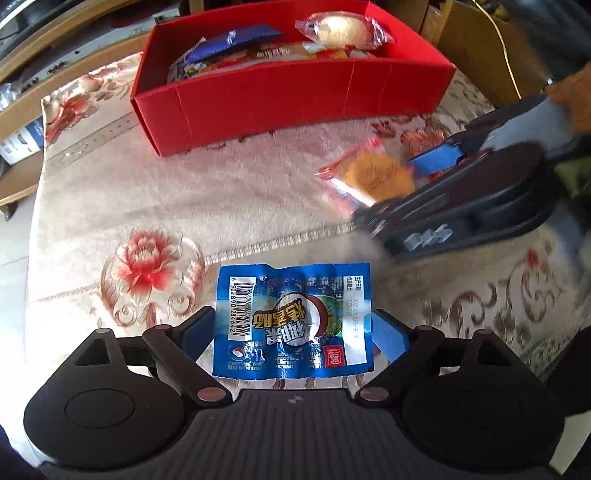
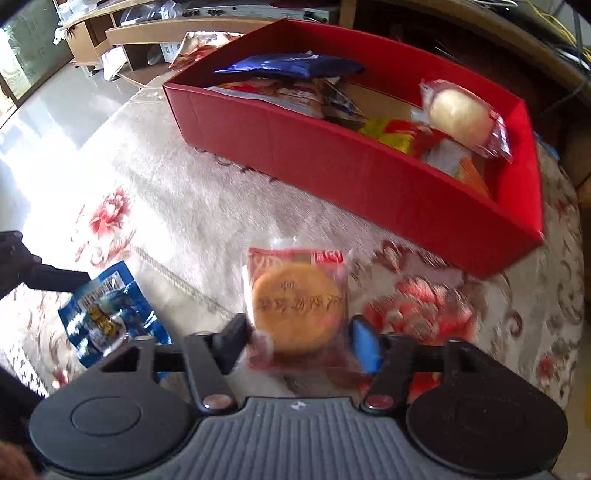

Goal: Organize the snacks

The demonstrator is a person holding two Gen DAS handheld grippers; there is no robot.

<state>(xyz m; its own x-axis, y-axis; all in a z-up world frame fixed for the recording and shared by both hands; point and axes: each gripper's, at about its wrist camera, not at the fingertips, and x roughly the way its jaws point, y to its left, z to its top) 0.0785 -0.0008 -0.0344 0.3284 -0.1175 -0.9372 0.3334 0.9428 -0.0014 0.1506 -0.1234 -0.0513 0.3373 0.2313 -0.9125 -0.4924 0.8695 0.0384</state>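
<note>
Right gripper (image 2: 295,343) closed on wrapped round cake (image 2: 297,310), left gripper (image 1: 293,328) wide, straddling blue packet (image 1: 293,319) ungripped — slick film liable to slip before red box (image 2: 369,166) at one o'clock.

A box (image 1: 295,99) sits at the far side of the cloth-covered table (image 1: 147,192). In the box lie many snacks, with a wrapped bun (image 1: 341,29) on top at one end. Nearer, on the cloth, a flat snack packet (image 1: 293,319) lies between the left gripper's (image 1: 293,332) fingers. To its right, a wrapped round cake (image 2: 297,308) lies between the right gripper's (image 2: 299,341) fingers.
</note>
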